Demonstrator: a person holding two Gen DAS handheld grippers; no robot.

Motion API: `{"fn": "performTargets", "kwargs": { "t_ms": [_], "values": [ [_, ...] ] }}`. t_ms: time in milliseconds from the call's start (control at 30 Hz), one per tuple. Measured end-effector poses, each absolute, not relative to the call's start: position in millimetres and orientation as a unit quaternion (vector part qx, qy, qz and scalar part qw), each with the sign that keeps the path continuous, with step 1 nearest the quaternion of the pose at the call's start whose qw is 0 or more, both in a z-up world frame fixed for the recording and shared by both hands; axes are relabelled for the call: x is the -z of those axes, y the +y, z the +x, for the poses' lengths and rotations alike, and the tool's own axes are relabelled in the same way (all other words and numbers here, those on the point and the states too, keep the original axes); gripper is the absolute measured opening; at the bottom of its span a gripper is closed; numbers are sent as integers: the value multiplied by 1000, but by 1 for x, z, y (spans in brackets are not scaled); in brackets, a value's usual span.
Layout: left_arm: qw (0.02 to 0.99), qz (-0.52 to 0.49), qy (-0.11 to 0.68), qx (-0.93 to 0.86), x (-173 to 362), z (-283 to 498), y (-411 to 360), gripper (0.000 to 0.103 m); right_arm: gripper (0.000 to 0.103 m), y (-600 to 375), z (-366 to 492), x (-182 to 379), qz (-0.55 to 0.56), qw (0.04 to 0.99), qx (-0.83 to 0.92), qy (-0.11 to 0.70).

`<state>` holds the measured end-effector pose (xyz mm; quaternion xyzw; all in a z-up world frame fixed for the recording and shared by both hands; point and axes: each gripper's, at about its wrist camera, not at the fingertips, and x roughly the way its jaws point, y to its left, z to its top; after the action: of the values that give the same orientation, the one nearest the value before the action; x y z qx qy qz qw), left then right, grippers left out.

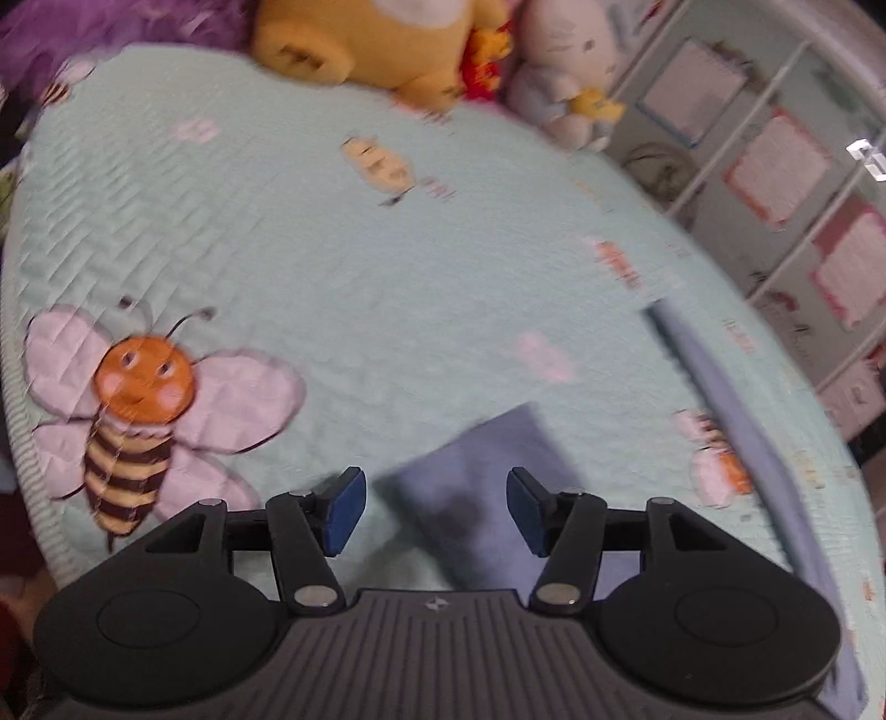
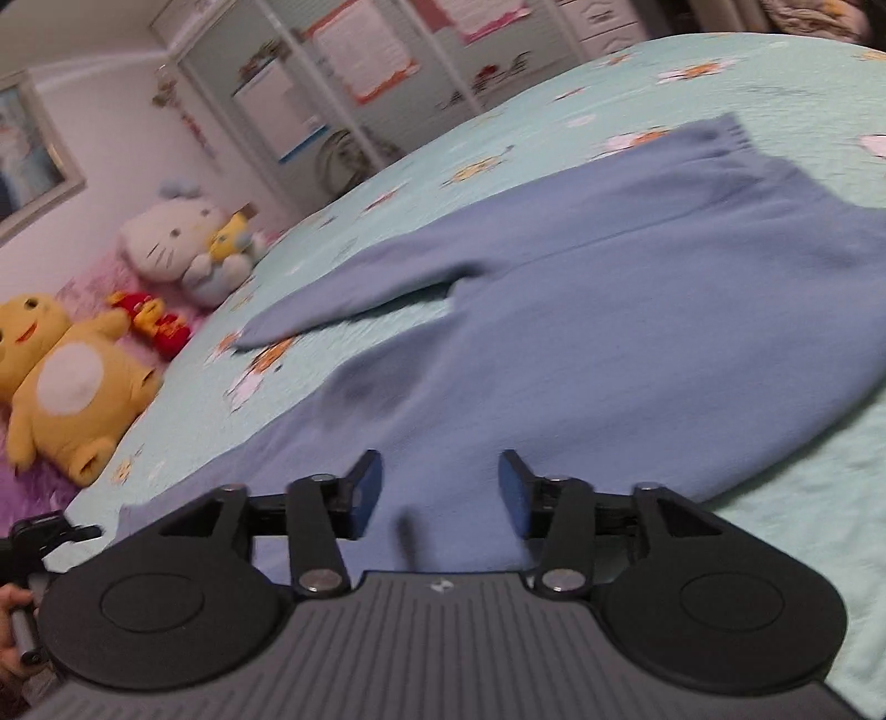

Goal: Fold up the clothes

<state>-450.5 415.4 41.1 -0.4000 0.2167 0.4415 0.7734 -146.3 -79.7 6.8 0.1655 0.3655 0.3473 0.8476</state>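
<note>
A mint quilted bed (image 2: 692, 61) (bee print) carries a blue garment (image 2: 637, 332) — plush toys (image 2: 72, 387) at its far end.

Motion blur smears both views. In the left wrist view the yellow plush bear (image 1: 360, 39) at the top has its head cut off by the frame edge, and the blue knitted garment (image 1: 487, 487) passes out of sight under the gripper body at the bottom. In the right wrist view the garment (image 2: 637, 310) runs off the right edge, and a hand (image 2: 14, 637) at lower left is mostly cropped.
</note>
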Motion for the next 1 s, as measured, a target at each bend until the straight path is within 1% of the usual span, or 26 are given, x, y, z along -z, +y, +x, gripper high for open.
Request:
{"fn": "performTargets", "kwargs": {
  "t_ms": [33, 100, 167, 200, 233, 267, 300, 400, 500, 567, 633, 700, 800, 900, 933, 967, 1000],
  "values": [
    [774, -402, 214, -440, -39, -451, 416, 62, 54, -76, -149, -7, 164, 845, -352, 367],
    [783, -398, 207, -432, -40, -448, 413, 73, 55, -71, -154, -7, 165, 841, -358, 369],
    [794, -403, 204, -407, -39, -440, 414, 72, 55, -71, -159, -7, 162, 841, -361, 370],
    [799, -402, 207, -396, -37, -435, 416, 68, 55, -71, -159, -7, 160, 840, -361, 372],
    [802, -395, 214, -393, -36, -428, 417, 56, 55, -71, -158, -5, 160, 839, -361, 375],
    [805, -385, 224, -393, -34, -423, 417, 9, 55, -70, -158, -4, 159, 838, -362, 377],
    [806, -379, 231, -391, -35, -419, 416, 5, 55, -70, -157, -3, 155, 837, -364, 378],
    [807, -365, 232, -401, -49, -429, 409, 6, 55, -71, -156, -4, 139, 837, -370, 379],
    [814, -320, 252, -414, -64, -442, 400, 7, 55, -72, -154, -6, 121, 835, -376, 382],
    [802, -304, 287, -427, -58, -445, 401, 7, 55, -71, -154, -7, 107, 834, -382, 383],
    [785, -316, 306, -437, -50, -449, 405, 6, 55, -70, -154, -8, 94, 832, -387, 385],
    [777, -313, 304, -454, -52, -453, 403, 7, 55, -70, -152, -10, 87, 829, -392, 390],
    [770, -265, 291, -503, -73, -447, 392, 5, 55, -75, -147, -19, 107, 824, -398, 388],
    [807, -233, 254, -480, -99, -428, 373, 6, 55, -70, -136, -28, 130, 829, -410, 358],
    [827, -221, 250, -453, -106, -415, 364, 7, 53, -67, -132, -30, 135, 831, -413, 347],
    [848, -207, 254, -417, -111, -397, 355, 12, 51, -64, -128, -33, 141, 833, -416, 337],
    [867, -192, 263, -378, -115, -377, 344, 18, 43, -60, -124, -35, 144, 835, -418, 328]
  ]
}}
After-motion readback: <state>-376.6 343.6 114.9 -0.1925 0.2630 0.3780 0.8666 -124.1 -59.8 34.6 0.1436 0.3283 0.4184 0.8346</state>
